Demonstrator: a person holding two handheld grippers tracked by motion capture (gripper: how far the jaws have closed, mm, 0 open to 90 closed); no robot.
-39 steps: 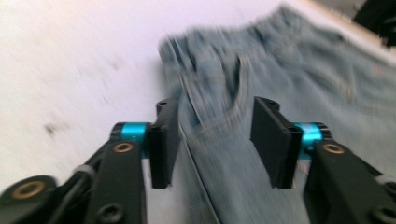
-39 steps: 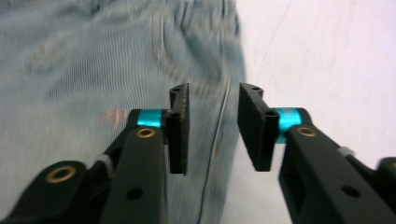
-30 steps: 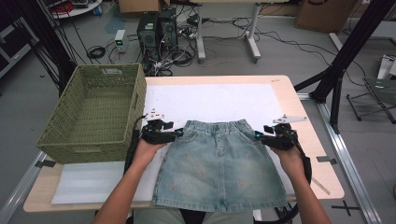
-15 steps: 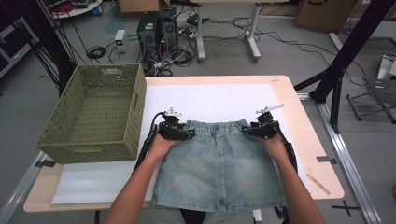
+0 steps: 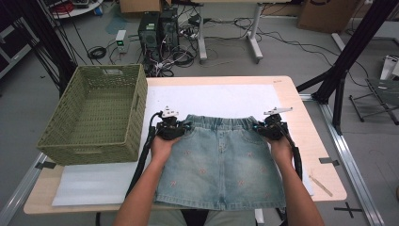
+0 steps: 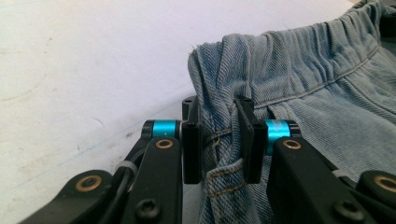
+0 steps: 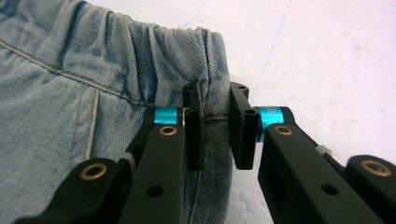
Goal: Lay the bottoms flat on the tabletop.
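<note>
A denim skirt [image 5: 221, 165] lies flat on the white mat [image 5: 221, 99] at the near middle of the worktop [image 5: 306, 117], its hem at the near edge and its gathered waistband towards the far side. The left tool [image 5: 184, 127] sits at the waistband's left corner. Its jaws have just been closing, and the left gripper view shows them pinching a bunched fold of the skirt's side seam. The right tool [image 5: 258, 127] sits at the right corner, its jaws likewise just closing and clamped on that side seam. A green woven basket [image 5: 94, 115] stands at the worktop's left edge, just beside the skirt.
</note>
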